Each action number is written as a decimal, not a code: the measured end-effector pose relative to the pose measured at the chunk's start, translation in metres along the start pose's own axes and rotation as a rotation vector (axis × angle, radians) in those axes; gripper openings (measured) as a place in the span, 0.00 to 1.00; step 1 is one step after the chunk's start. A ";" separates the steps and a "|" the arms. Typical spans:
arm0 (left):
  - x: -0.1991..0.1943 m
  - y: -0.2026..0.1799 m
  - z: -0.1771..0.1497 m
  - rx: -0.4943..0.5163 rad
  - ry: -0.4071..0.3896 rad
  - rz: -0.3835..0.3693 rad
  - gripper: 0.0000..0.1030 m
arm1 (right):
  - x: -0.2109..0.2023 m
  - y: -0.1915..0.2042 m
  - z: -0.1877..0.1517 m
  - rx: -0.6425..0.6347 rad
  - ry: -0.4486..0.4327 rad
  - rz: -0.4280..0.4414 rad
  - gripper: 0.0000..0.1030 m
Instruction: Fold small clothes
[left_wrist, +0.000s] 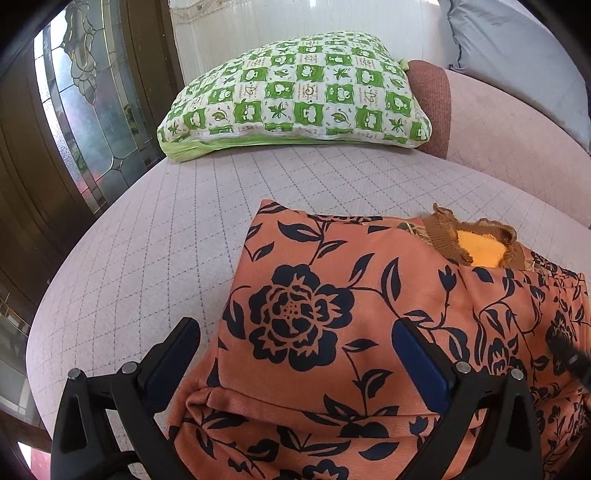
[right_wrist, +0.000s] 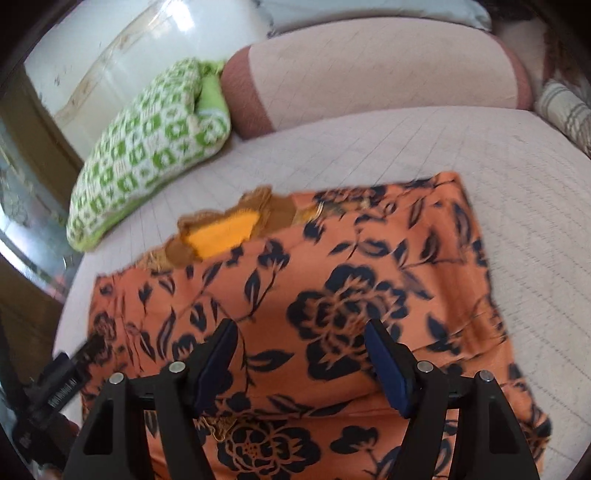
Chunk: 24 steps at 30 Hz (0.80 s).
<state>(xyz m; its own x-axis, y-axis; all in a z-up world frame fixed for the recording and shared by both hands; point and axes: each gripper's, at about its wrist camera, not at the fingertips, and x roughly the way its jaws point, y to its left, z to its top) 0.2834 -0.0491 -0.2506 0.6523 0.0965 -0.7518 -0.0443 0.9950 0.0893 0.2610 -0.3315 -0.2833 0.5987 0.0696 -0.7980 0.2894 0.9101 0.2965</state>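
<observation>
One small garment, orange with a dark navy flower print, lies folded on the pale quilted bed, filling the lower middle and lower right of the left wrist view and the lower centre of the right wrist view. Its brown ribbed collar, with a yellow lining showing inside, points toward the top of the frame, away from the cameras, so the collar-to-hem line runs up and down the picture; as folded, the piece looks roughly square in the right wrist view, and which side is longer cannot be told. A fold line crosses it near the lower edge in both views. The left claw stands wide, one blue pad at the garment's left border, the other over the print, neither pinching cloth. The right claw is also wide, both pads over the fabric with nothing clamped; whether they touch it cannot be told, as this view is blurred. One green and white checked pillow sits at the top centre of the left view, upper left in the right view. One pink bolster lies behind it.
</observation>
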 end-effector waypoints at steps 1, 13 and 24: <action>-0.001 -0.001 0.000 0.001 -0.002 -0.002 1.00 | 0.007 0.002 -0.004 -0.014 0.030 -0.015 0.72; -0.011 -0.007 0.001 -0.003 -0.032 -0.032 1.00 | -0.012 -0.003 0.004 0.003 -0.078 -0.092 0.73; -0.020 -0.027 0.002 0.018 -0.052 -0.071 1.00 | 0.008 -0.035 0.008 0.059 0.012 -0.186 0.72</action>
<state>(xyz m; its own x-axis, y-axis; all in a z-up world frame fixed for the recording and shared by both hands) 0.2726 -0.0781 -0.2367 0.6914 0.0242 -0.7220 0.0166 0.9986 0.0494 0.2612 -0.3664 -0.2959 0.5218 -0.0929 -0.8480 0.4377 0.8824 0.1726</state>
